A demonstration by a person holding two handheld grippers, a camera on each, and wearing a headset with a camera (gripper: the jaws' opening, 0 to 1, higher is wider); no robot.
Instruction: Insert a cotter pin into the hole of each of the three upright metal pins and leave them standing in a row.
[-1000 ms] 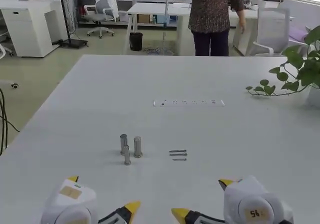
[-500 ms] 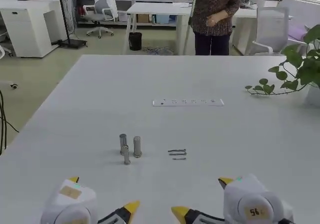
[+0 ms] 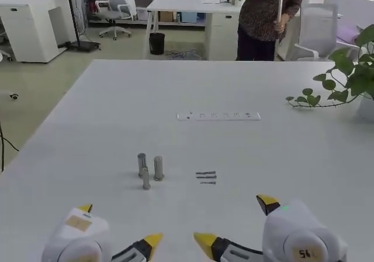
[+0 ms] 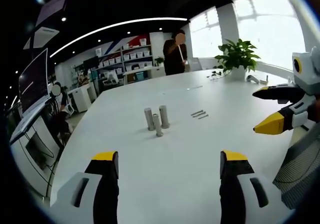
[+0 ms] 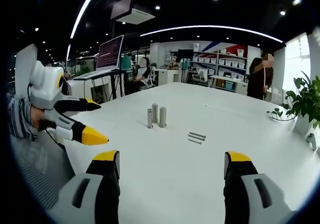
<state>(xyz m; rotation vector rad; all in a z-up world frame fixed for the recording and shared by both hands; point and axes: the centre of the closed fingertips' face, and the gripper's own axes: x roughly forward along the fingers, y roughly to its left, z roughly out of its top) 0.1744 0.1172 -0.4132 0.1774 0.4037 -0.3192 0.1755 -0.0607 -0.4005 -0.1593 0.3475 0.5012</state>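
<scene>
Three short grey metal pins (image 3: 151,169) stand upright in a tight cluster on the white table (image 3: 87,127); they also show as pins (image 4: 156,120) and pins (image 5: 156,115). Three small cotter pins (image 3: 206,177) lie side by side just right of them, seen again as cotter pins (image 4: 199,114) and cotter pins (image 5: 195,137). My left gripper (image 3: 120,224) hovers open at the near edge, well short of the pins, with nothing between its yellow-tipped jaws. My right gripper (image 3: 234,220) is open beside it, likewise holding nothing. Each appears in the other's view: right gripper (image 4: 256,110), left gripper (image 5: 100,121).
A white power strip (image 3: 219,116) lies flat mid-table beyond the pins. A leafy plant (image 3: 345,80) reaches in at the right edge. A person (image 3: 266,16) stands past the table's far end among desks and chairs.
The person behind the table has walked to the right. The head view has tipped slightly. Pins, cotter pins and both open grippers stay about where they were.
</scene>
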